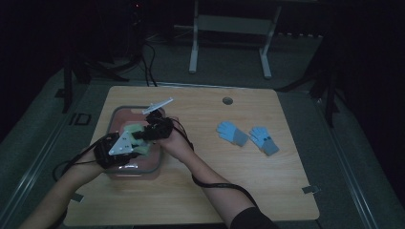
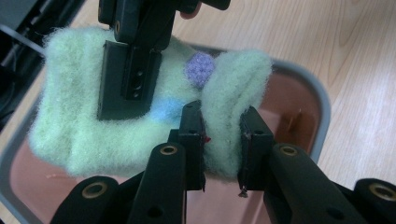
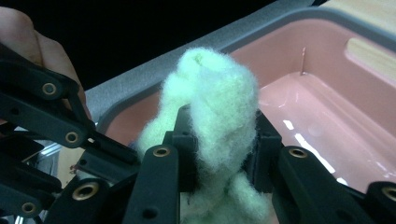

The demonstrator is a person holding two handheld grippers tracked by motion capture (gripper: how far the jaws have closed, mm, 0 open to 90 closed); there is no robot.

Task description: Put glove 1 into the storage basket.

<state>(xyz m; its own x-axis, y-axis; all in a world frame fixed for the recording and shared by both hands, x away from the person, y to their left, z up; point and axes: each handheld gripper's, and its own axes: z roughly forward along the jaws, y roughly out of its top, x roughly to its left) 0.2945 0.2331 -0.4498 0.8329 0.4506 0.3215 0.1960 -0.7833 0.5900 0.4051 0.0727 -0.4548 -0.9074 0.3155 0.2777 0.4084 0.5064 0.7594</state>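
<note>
In the left gripper view, the right gripper covers part of the fuzzy pale-green felt glove, and the glove hides the near floor of the pink grey-rimmed plastic bin. In the right gripper view, the glove's lower end runs off the bottom edge between the jaws.

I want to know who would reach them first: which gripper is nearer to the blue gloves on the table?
Right. The right gripper is over the pink bin, on the side facing the blue gloves; the left gripper is across the bin from them. Both clamp the green fleece glove.
</note>
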